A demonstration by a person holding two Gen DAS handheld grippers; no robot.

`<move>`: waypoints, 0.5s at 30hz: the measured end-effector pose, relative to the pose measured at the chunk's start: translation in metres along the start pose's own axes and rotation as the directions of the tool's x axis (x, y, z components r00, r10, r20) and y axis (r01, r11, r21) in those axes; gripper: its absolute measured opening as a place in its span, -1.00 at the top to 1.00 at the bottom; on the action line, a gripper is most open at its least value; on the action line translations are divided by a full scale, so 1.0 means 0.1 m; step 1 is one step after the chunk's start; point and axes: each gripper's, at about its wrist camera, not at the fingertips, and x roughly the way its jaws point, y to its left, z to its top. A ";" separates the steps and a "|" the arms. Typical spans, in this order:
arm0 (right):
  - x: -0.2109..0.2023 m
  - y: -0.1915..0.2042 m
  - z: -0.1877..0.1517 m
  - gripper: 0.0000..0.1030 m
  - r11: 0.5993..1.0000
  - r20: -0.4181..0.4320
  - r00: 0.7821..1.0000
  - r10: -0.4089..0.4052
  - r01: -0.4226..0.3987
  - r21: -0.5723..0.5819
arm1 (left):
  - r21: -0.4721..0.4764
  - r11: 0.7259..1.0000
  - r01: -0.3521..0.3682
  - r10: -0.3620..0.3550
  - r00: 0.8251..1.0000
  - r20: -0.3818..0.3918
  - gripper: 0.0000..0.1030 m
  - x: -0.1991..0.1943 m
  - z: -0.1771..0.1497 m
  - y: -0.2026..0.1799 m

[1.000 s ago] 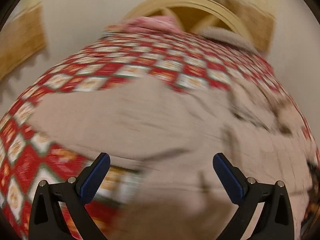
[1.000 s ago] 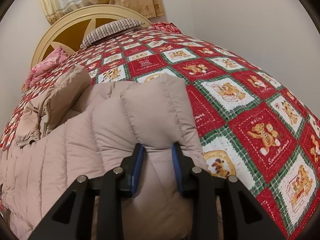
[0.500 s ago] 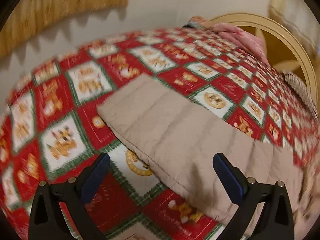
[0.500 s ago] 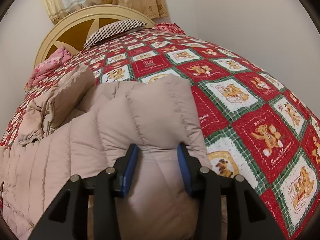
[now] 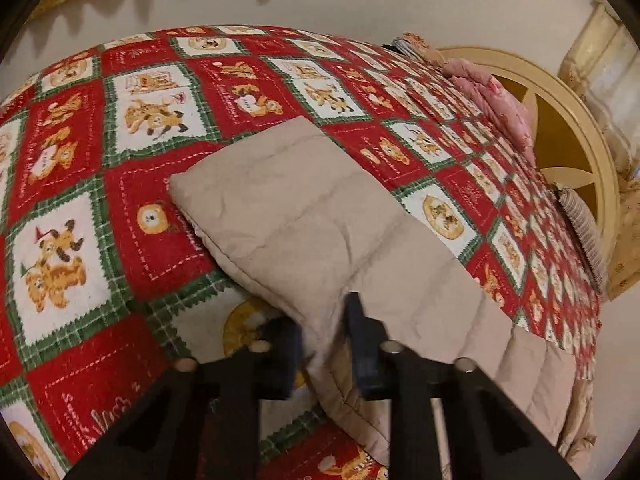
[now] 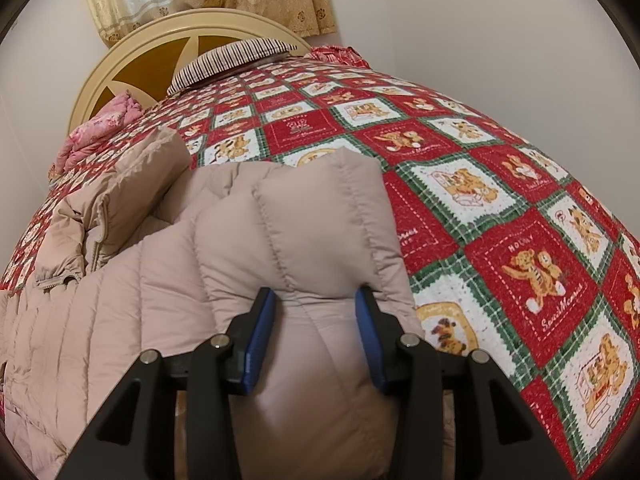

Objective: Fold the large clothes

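A beige quilted down jacket lies on the bed. In the left wrist view its sleeve stretches flat across the quilt, and my left gripper is shut on the sleeve's near edge. In the right wrist view the jacket body spreads to the left, with the collar and zipper at the far left. The other sleeve sits between the blue pads of my right gripper, whose jaws stand partly apart around the puffy fabric.
A red, green and white teddy-bear quilt covers the bed. A round cream headboard, a striped pillow and a pink bundle are at the far end. Walls stand close on both sides.
My left gripper swung to the sleeve and closed on its edge; it was wide open before. My right gripper's jaws have widened on the other sleeve.
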 end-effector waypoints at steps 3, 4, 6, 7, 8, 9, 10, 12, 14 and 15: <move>0.00 -0.01 0.00 0.13 1.000 0.000 1.000 -0.001 0.001 0.000 | 0.028 0.999 0.024 -0.026 0.999 0.044 0.88 -0.16 0.01 -0.05; 0.00 -0.01 0.00 0.13 1.000 0.000 1.000 -0.001 0.001 0.000 | 0.066 0.997 0.027 -0.032 0.997 0.076 0.88 -0.27 -0.01 -0.12; 0.00 0.00 0.00 0.13 1.000 0.000 1.000 -0.001 0.001 0.000 | 0.197 0.980 0.018 -0.051 0.985 0.164 0.89 -0.52 -0.07 -0.42; 0.00 0.00 0.00 0.13 1.000 0.000 1.000 -0.001 0.001 0.000 | 0.244 0.970 0.020 -0.068 0.979 0.191 0.89 -0.63 -0.12 -0.53; 0.00 -0.01 0.00 0.13 1.000 0.001 1.000 -0.001 0.001 0.000 | 0.290 0.957 0.033 -0.098 0.972 0.211 0.89 -0.74 -0.17 -0.65; 0.00 -0.01 0.00 0.13 1.000 0.001 1.000 -0.001 0.001 0.001 | 0.359 0.931 0.067 -0.156 0.961 0.227 0.89 -0.92 -0.28 -0.85; 0.00 0.00 0.00 0.13 1.000 0.001 1.000 -0.001 0.001 0.001 | 0.414 0.906 0.088 -0.199 0.952 0.234 0.89 -1.05 -0.40 -1.01; 0.00 0.00 0.00 0.13 1.000 0.001 1.000 -0.002 0.002 0.000 | 0.508 0.853 0.115 -0.269 0.933 0.239 0.89 -1.26 -0.63 -1.25; 0.00 0.00 0.00 0.13 1.000 0.001 1.000 -0.001 0.001 0.000 | 0.635 0.760 0.138 -0.352 0.909 0.224 0.89 -1.50 -1.06 -1.59; -0.01 0.00 0.00 0.13 1.000 0.001 1.000 -0.002 0.002 0.000 | 0.687 0.711 0.150 -0.389 0.898 0.206 0.89 -1.59 -1.27 -1.71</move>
